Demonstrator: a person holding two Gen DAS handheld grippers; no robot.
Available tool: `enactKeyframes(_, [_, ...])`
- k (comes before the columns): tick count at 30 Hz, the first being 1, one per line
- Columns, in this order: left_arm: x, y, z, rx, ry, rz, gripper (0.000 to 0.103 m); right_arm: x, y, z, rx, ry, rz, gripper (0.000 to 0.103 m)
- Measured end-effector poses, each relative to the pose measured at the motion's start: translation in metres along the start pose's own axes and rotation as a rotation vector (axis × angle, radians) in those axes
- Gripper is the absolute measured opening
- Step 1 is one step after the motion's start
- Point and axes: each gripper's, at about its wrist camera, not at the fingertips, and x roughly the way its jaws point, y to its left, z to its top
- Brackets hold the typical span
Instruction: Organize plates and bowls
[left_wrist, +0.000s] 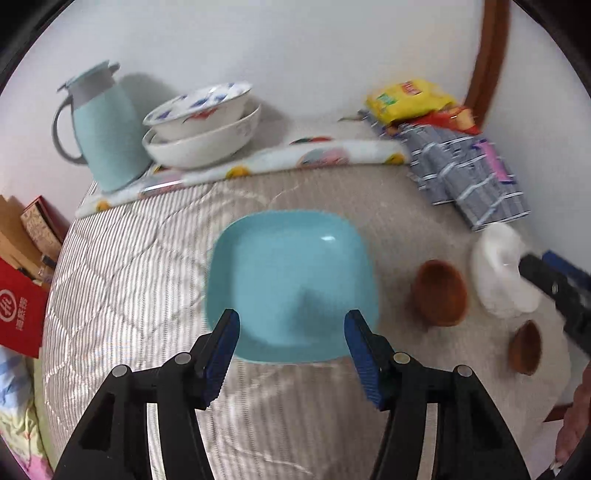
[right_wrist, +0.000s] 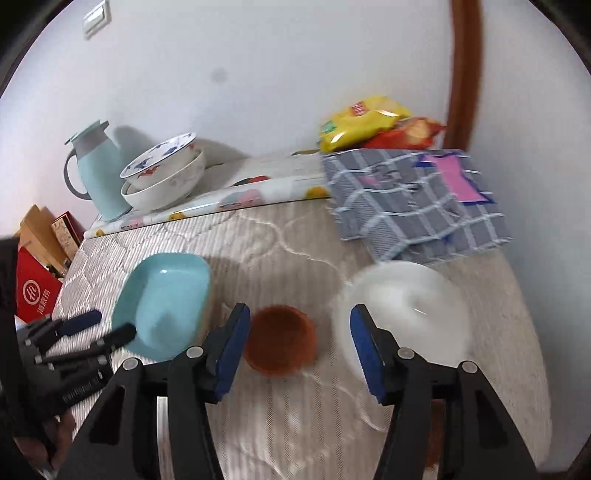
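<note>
A square light-blue plate (left_wrist: 291, 284) lies on the striped quilt, right in front of my open, empty left gripper (left_wrist: 291, 343). It also shows in the right wrist view (right_wrist: 166, 302). A small brown bowl (right_wrist: 280, 341) sits just ahead of my open, empty right gripper (right_wrist: 299, 345). A white bowl (right_wrist: 406, 317) lies to its right. In the left wrist view the brown bowl (left_wrist: 439, 293), a second brown bowl (left_wrist: 524, 347) and the white bowl (left_wrist: 498, 273) sit at the right. Two stacked patterned white bowls (left_wrist: 201, 125) stand at the back left.
A light-blue jug (left_wrist: 101, 125) stands at the back left beside the stacked bowls. A grey checked cloth (right_wrist: 413, 203) and snack bags (right_wrist: 369, 123) lie at the back right. A patterned mat (left_wrist: 258, 162) runs along the wall. Red and brown boxes (left_wrist: 22, 280) stand left of the bed.
</note>
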Motion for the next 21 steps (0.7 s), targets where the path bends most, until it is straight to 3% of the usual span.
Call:
enactKeyframes(7, [-0.016,-0.045,-0.01,0.0,-0.049,-0.064,0.057,-0.052,-0.053,-0.046,0.033,-0.036,-0.09,0.06])
enactKeyframes(10, [-0.014,-0.064,-0.016,0.013,-0.044,-0.057,0.057,-0.064,-0.073,-0.064,0.046,-0.035,-0.116,0.06])
enactKeyframes(14, [-0.011,-0.074,-0.018,-0.009,-0.027,-0.087,0.057,-0.066,-0.096,-0.082,0.059,-0.015,-0.173,0.06])
enactKeyframes(21, [0.006,-0.083,-0.016,-0.024,0.017,-0.097,0.057,-0.04,-0.127,-0.101,0.14,0.106,-0.145,0.06])
